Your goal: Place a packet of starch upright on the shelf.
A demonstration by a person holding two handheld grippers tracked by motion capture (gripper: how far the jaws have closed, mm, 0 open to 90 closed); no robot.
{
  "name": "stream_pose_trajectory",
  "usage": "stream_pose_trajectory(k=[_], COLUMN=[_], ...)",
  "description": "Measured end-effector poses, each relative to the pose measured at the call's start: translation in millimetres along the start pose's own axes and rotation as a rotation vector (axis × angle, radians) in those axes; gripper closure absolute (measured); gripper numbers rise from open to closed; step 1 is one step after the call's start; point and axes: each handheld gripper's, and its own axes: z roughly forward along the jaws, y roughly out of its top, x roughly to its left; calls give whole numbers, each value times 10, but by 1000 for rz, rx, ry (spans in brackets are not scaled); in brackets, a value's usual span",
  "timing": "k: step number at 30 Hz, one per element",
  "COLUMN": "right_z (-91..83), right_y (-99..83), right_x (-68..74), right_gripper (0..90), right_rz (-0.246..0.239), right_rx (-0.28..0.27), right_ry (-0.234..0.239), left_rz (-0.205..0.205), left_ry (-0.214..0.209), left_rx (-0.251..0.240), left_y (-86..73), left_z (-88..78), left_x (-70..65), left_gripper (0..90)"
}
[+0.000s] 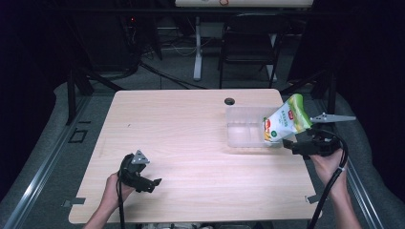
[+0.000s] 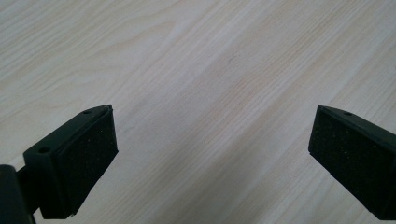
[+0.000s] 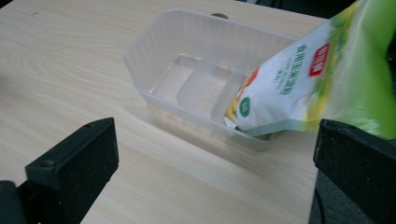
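On the right half of the table (image 1: 191, 143), toward its far edge, sits a clear plastic bin (image 1: 239, 136) with a divider across its middle. A green and white pouch (image 1: 285, 123) leans tilted over the bin's right end, its lower corner dipping inside the near right compartment and its top sticking up and out to the right. From the right gripper view the pouch's bottom edge rests against the bin's near rim, and red and green printed labels show on its face.

Just beside the pouch, off the table's right edge, the right gripper (image 1: 298, 145) is held in the person's right hand (image 1: 329, 164). Its jaws stand wide apart with nothing between them; the pouch shows above the right-hand jaw, and whether the two touch cannot be told.

Near the front left of the table, well apart from the bin, the left gripper (image 1: 150, 183) hovers over bare wood, jaws spread wide and empty.
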Motion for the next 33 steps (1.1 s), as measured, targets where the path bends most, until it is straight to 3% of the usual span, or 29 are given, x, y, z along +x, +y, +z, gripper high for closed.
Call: stream_pose_trajectory(k=[7, 14, 28, 33], right_z=[40, 187, 537, 633], right_y=[-167, -451, -841, -987], right_x=[220, 434, 617, 599], right_gripper=[0, 0, 0, 0], right_rz=[-37, -57, -72, -52], right_rx=[21, 83, 213, 222], right_ry=[39, 85, 132, 133], left_rz=[1, 4, 4, 8], left_ry=[1, 3, -1, -3], left_rx=[-1, 1, 2, 4], left_y=[1, 2, 0, -1], left_z=[0, -1, 4, -3], left_x=[-6, -10, -10, -4], left_gripper=[12, 11, 12, 12])
